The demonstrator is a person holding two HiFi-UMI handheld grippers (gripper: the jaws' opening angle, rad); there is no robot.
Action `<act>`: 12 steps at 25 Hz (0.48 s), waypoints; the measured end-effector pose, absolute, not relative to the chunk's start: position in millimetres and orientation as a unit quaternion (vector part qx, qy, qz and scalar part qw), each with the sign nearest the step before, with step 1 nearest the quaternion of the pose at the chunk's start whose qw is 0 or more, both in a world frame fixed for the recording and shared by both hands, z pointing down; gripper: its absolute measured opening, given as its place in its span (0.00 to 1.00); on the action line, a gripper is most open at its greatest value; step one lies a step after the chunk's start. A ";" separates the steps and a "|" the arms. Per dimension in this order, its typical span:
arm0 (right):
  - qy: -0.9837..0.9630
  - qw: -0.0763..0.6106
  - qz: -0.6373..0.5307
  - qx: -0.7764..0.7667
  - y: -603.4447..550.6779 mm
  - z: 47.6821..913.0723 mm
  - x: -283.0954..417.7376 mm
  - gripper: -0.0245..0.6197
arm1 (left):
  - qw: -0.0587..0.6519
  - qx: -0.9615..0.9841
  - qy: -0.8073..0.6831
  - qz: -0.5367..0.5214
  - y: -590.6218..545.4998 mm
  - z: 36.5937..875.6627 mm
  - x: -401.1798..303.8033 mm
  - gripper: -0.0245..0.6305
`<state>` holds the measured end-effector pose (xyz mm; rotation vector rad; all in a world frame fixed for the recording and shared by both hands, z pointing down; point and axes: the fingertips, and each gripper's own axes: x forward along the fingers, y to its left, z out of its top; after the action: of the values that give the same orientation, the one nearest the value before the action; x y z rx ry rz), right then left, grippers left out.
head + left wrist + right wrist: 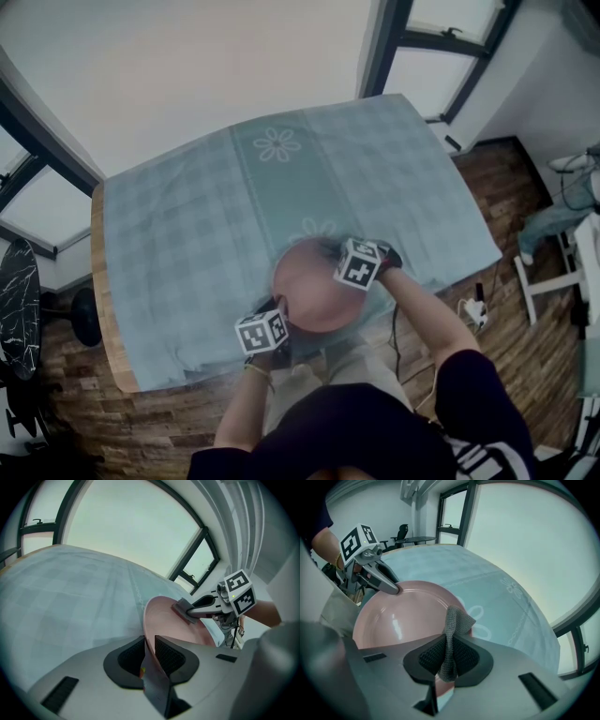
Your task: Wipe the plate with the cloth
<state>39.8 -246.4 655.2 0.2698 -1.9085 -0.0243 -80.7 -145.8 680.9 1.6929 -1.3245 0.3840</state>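
Note:
A pink plate (pixel 309 292) is held tilted above the near edge of the table. My left gripper (pixel 149 652) is shut on the plate's near rim (pixel 151 616), and the right gripper view shows it (pixel 395 588) clamped on the rim at the upper left. My right gripper (pixel 449 656) is shut on a grey knitted cloth (pixel 452 625). The cloth's free end lies against the plate (pixel 401 618) at its right rim. In the left gripper view the cloth (pixel 183 607) rests on the plate's far upper edge, under the right gripper (pixel 191 611).
A blue-green checked tablecloth (pixel 234 197) with flower prints covers the wooden table (pixel 101 300). Windows run along the far side. White furniture (pixel 548 272) and cables stand on the wood floor at the right, and a dark object (pixel 19 309) stands at the left.

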 end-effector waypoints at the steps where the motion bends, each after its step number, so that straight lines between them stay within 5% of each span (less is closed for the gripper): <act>1: -0.811 0.574 -0.010 0.115 -247.8 657.1 41.2 0.09 | 0.461 0.688 -0.538 0.156 -145.9 680.6 -80.7 0.15; 12: -0.787 0.604 0.036 0.120 -236.3 681.0 67.2 0.09 | 0.460 0.692 -0.534 0.156 -145.7 681.5 -79.3 0.15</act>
<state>67.2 -236.3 681.0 0.2782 -1.8225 0.0837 -79.3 -145.7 681.5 1.7024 -1.3146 0.3849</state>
